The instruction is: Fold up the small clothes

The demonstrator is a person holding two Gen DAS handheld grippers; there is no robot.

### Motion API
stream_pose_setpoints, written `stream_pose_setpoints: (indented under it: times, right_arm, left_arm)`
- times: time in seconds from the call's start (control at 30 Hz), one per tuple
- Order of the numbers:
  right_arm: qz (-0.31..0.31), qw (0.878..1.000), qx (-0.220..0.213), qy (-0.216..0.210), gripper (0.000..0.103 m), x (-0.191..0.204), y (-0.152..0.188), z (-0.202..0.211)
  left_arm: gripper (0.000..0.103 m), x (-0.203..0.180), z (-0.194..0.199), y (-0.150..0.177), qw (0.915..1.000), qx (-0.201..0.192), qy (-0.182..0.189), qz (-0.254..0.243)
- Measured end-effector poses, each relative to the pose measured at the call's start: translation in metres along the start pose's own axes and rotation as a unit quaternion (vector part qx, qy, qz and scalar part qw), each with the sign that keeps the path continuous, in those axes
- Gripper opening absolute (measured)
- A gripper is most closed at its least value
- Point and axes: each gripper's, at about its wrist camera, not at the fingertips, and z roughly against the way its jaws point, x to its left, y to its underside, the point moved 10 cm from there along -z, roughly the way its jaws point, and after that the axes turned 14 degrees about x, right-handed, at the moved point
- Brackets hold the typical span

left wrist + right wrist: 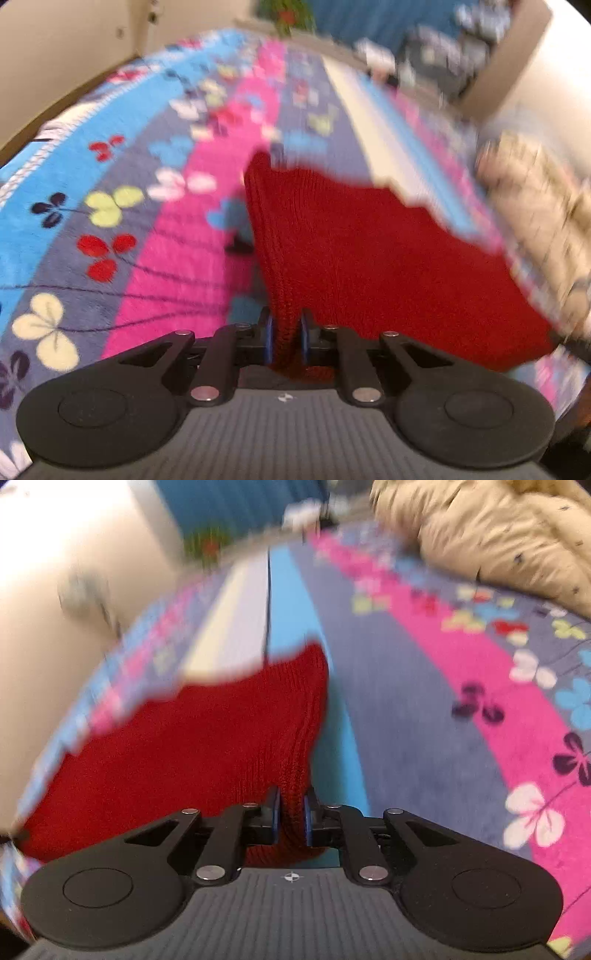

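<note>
Step now: Both tongs hold one red knit cloth (369, 258) up off the blanket (166, 236). This looks like the lift before a fold.

Left tongs (286, 338): Pressed nearly together, pinching a bunched edge of the red cloth between the blue pads.

Right tongs (292, 818): Also pressed nearly together, pinching another bunched edge of the same cloth.

Where the cloth is: It hangs and stretches between the two tongs, above the flowery striped blanket. From the left camera it spreads off to the right. From the right camera it spreads off to the left. Its far edge looks raised, but blur hides whether any part touches the blanket.

What kind of cloth: Soft, ribbed and red. I cannot tell what sort of clothing it is.

Nearby: A fluffy cream bundle (498, 531) lies on the blanket, off to the right side, well apart from the red cloth.

How to do it well: Keep both pinches tight so no corner slips out. Hold the two tongs level with each other so the top edge stays straight. Keep them apart just enough that the cloth is flat, not saggy. Move slowly, both together.

Where to put it: On a bare part of the blanket, away from the cream bundle.

Watch out: Knit cloth stretches, so pulling too hard could make the fold crooked.
</note>
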Motion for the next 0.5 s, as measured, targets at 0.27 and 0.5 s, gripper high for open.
stream_pose_setpoints:
  times: [0.27,0.5]
  right_arm:
    - [-0.032,0.989,0.114,0.087,0.012,-0.036,0.04,-0.037]
    - [0.028,0.987,-0.014,0.159,0.025,-0.02,0.013,0.01]
  left_arm:
    - [0.018,0.012,-0.031,0.025,0.993,0.092,-0.073,0.009]
    - [0.032,-0.014,0.011,0.001,0.9949,-0.029,-0.086,-0.043]
